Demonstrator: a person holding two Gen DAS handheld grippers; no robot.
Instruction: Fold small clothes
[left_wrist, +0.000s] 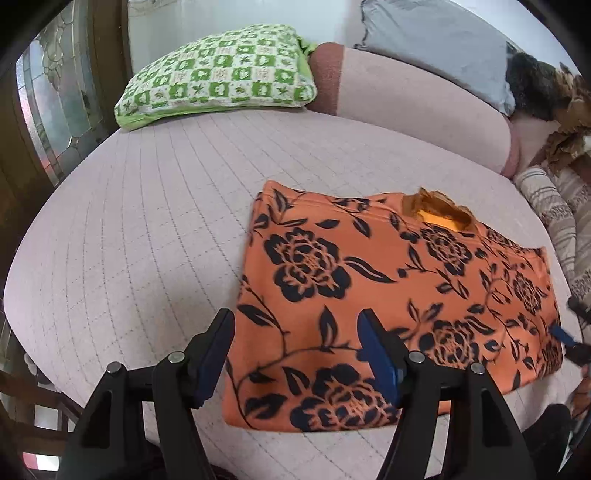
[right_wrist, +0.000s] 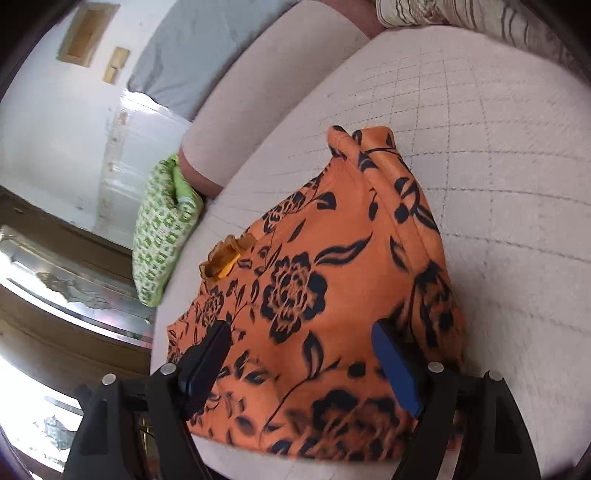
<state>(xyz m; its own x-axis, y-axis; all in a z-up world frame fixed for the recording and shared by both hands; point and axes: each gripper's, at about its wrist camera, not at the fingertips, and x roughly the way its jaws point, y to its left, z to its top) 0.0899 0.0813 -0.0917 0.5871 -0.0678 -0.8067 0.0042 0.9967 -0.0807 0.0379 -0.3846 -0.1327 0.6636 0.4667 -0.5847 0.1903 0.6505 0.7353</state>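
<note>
The orange floral garment (left_wrist: 388, 295) lies flat on the quilted bed (left_wrist: 129, 240), apparently folded once. A grab of just 1 layer would drag the fold apart. The left gripper (left_wrist: 295, 354) and right gripper (right_wrist: 299, 365) both gape wide over its edges, holding nothing.

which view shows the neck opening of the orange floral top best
The left wrist view: the neck opening faces the camera, unobstructed, showing its golden inner lining at the far edge of the orange floral top. The right wrist view shows the same opening smaller and side-on, near the garment's left edge.
</note>
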